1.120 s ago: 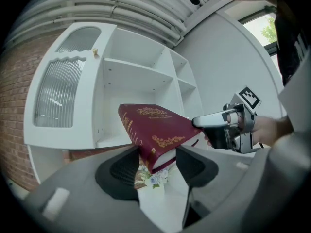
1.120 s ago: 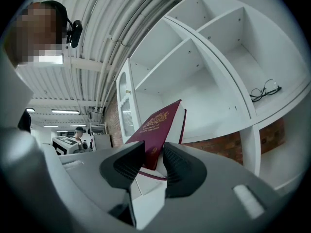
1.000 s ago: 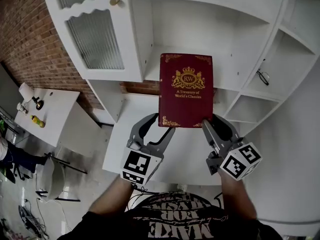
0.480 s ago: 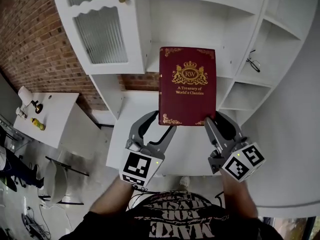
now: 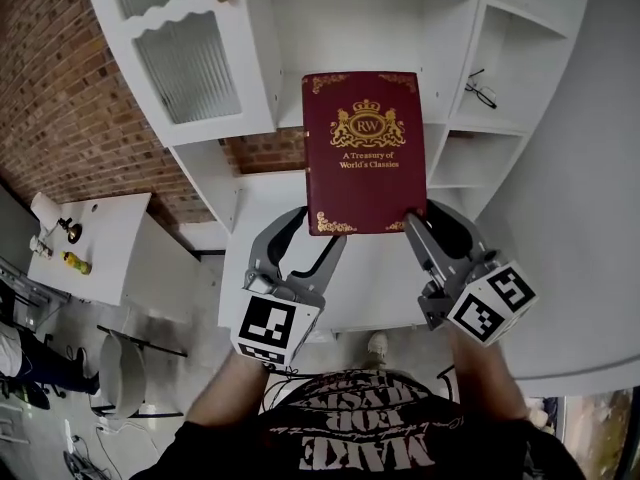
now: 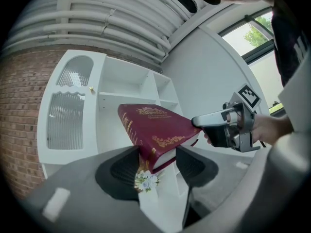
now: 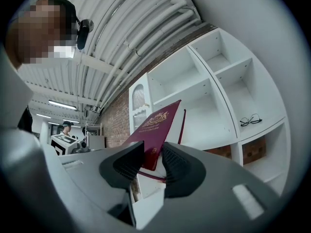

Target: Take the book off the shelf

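White shelf (image 5: 350, 28) against brick wall (image 5: 60, 98); book (image 5: 363, 153) held before it.

1. We count one book (image 5: 363, 153).
2. We count two tools: the left tool (image 5: 320, 230) and the right tool (image 5: 421, 215).
3. We see one pair of glasses (image 5: 482, 92) on one white shelf (image 5: 360, 28).
4. We count two ribbed glass panes (image 5: 185, 68).
5. We see one table (image 5: 110, 238) with one yellow bottle (image 5: 76, 262) on it.
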{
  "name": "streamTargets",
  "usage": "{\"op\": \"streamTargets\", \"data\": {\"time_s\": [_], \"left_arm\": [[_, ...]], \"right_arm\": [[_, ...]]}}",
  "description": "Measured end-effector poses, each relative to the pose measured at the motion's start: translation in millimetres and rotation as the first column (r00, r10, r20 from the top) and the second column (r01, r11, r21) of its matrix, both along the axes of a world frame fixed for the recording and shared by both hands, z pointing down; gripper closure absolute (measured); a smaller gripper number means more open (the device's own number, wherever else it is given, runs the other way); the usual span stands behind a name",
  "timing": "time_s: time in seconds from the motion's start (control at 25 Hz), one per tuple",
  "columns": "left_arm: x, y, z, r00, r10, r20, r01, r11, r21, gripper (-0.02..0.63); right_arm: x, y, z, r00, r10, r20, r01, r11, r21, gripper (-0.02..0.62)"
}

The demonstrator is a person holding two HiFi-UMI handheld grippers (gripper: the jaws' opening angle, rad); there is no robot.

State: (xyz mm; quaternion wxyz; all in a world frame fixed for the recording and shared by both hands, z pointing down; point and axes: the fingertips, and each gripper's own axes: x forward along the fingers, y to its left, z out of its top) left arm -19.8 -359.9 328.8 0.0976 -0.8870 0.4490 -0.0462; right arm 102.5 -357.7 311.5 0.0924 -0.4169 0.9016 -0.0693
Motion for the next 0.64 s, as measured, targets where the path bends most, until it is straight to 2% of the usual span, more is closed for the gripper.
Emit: {"op": "streamTargets", "data": {"time_s": [0.16,0.32,0.4,0.64], "left_arm": [[4,-38,21,0.999,-0.027,0.024,0.027,1.000,0.000,0.359],[-5,11,-6,1.000,0.011,0.009,-0.011,1.000,0.011,0.359],[-6,14,-10,1.000,0.014,0.006,-0.013,1.000,-0.006,0.359],[12,-83,34,0.999,-0.039,0.032,0.038,0.999,0.022,0.359]], "right_arm": [[4,-42,24,0.999,-0.024,0.024,0.024,1.000,0.000,0.454],[-4,12,-5,1.000,0.014,0.004,-0.014,1.000,0.015,0.454],[-7,14,-11,1.000,0.013,0.002,-0.013,1.000,0.011,0.454],[13,-87,39,0.999,-0.035,0.031,0.034,0.999,0.009,0.454]]}}
